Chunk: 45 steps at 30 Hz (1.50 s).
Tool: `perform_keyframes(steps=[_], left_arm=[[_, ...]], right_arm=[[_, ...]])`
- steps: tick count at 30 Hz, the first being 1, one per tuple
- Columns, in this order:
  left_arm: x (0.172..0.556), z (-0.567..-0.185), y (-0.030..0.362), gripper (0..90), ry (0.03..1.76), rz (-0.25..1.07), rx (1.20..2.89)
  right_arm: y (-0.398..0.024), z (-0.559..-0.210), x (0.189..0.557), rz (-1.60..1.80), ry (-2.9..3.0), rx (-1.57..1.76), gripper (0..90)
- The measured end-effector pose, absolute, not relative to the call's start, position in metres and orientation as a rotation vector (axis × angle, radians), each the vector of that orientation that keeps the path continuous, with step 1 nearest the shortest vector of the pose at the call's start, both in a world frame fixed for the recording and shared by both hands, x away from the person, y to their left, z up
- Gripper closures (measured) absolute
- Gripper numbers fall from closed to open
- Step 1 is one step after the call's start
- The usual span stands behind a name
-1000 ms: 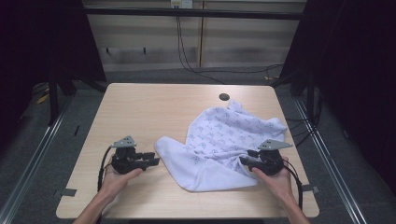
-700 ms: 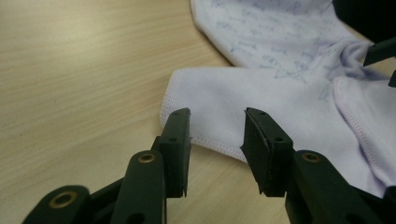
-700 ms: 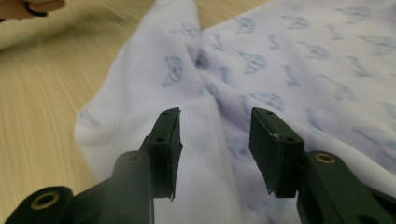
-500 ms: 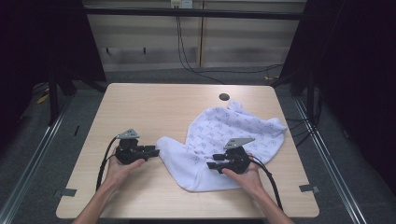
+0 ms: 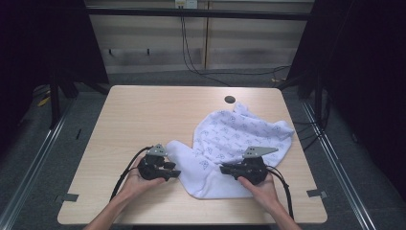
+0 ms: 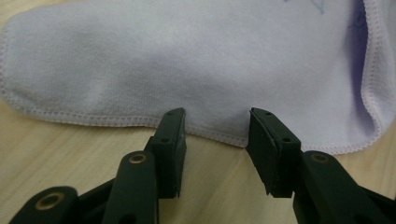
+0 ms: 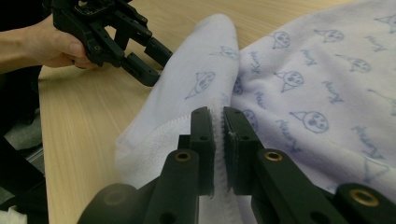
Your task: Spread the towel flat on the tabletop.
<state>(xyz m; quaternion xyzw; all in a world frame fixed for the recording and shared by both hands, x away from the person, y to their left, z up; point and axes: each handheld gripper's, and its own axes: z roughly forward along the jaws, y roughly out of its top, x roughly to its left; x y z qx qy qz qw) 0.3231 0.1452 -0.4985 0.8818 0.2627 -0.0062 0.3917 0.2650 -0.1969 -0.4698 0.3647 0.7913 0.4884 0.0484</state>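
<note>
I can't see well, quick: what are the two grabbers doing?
Left gripper: open, jaws either side of the printed cloth's hem, just opening.
Right gripper: just closed on that cloth's edge.

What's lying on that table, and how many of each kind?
Printed white cloth: 1
Hand-held grippers: 2, left gripper open at the cloth's hem, right gripper shut on the cloth
Dark round spot near the table's far edge: 1
Total: 4
</note>
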Motion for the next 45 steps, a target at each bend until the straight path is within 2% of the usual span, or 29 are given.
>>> perform_keyframes(steps=[6,8,12,14,19,23,24,25,27,28,30,38,42,45], left_arm=[[0.320,-0.494,0.142,54.6,0.640,-0.055,2.242],[0.324,-0.487,0.151,55.4,0.666,-0.063,2.179],[0.348,-0.479,0.178,56.6,0.786,0.002,2.088],[0.361,-0.477,0.186,52.4,0.824,0.041,2.071],[0.387,-0.487,0.185,38.1,0.891,0.018,2.084],[0.394,-0.498,0.175,36.6,0.924,0.002,2.119],[0.395,-0.499,0.174,38.6,0.921,-0.015,2.112],[0.395,-0.499,0.173,44.3,0.905,-0.031,2.113],[0.392,-0.499,0.170,59.8,0.888,-0.032,2.132],[0.390,-0.499,0.171,71.9,0.873,-0.030,2.136],[0.386,-0.495,0.174,85.8,0.847,-0.028,2.114],[0.378,-0.472,0.201,88.9,0.852,-0.018,1.995],[0.369,-0.450,0.214,88.8,0.814,-0.036,1.937],[0.364,-0.430,0.215,88.8,0.802,-0.022,1.883]], right_arm=[[-0.210,-0.466,0.257,1.463,2.384,1.133,85.1],[-0.214,-0.464,0.252,1.470,2.394,1.128,85.4],[-0.229,-0.468,0.241,1.453,2.396,1.152,85.3],[-0.237,-0.470,0.237,1.442,2.392,1.175,85.3],[-0.248,-0.472,0.236,1.437,2.371,1.205,85.3],[-0.249,-0.472,0.239,1.445,2.365,1.200,85.3],[-0.249,-0.472,0.239,1.448,2.366,1.197,85.2],[-0.248,-0.472,0.239,1.447,2.367,1.197,85.2],[-0.248,-0.472,0.239,1.444,2.368,1.196,85.1],[-0.248,-0.471,0.239,1.445,2.368,1.194,85.1],[-0.249,-0.471,0.239,1.446,2.356,1.198,85.0],[-0.258,-0.466,0.241,1.462,2.308,1.215,85.1],[-0.270,-0.448,0.243,1.507,2.226,1.208,85.2],[-0.284,-0.422,0.250,1.521,2.147,1.190,85.3]])
